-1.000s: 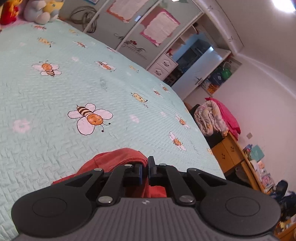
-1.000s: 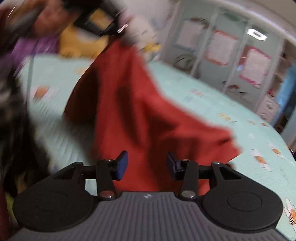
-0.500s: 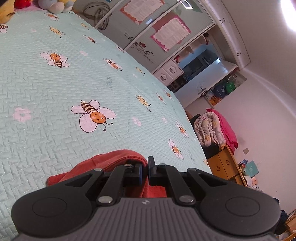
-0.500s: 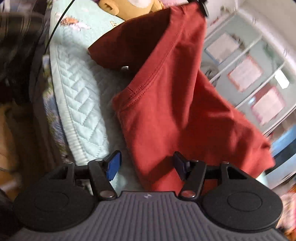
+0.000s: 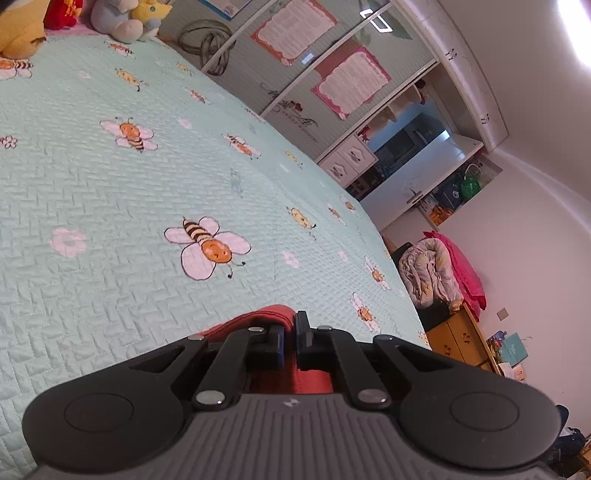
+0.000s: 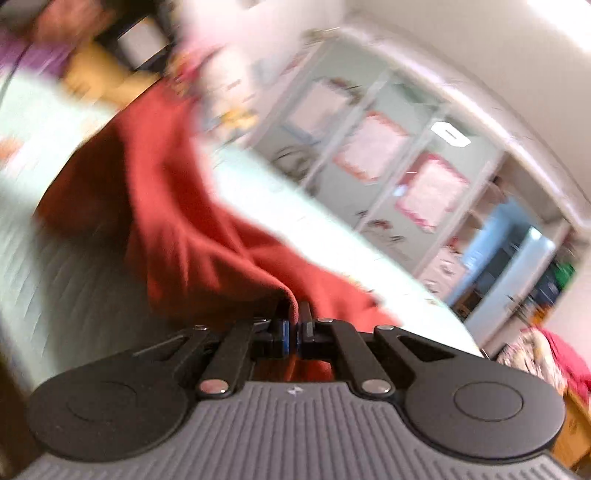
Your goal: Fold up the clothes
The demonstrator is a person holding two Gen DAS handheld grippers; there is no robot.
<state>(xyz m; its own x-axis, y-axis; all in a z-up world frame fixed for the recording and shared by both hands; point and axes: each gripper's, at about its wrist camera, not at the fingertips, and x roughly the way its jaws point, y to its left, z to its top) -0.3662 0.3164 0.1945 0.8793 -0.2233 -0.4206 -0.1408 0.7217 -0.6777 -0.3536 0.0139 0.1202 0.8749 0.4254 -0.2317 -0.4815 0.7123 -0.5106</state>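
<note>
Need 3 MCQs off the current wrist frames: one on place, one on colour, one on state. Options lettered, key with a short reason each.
1. Where do the soft toys sit in the left wrist view?
A. At the far end of the bed, upper left of the picture
B. On the wooden cabinet
C. Between the gripper's fingers

2. What colour is the garment in the grippers?
A. Navy blue
B. Rust red
C. White

3. What state is the right gripper in?
A. Wide open, nothing between its fingers
B. Shut on a fold of the garment
C. Shut on a soft toy

Key:
1 A: the toys lie past the bee-print quilt, at the picture's upper left.
2 B: both views show rust-red cloth; in the left wrist view it lies bunched at the left gripper.
3 B: the pads meet with red cloth pinched between them.
</note>
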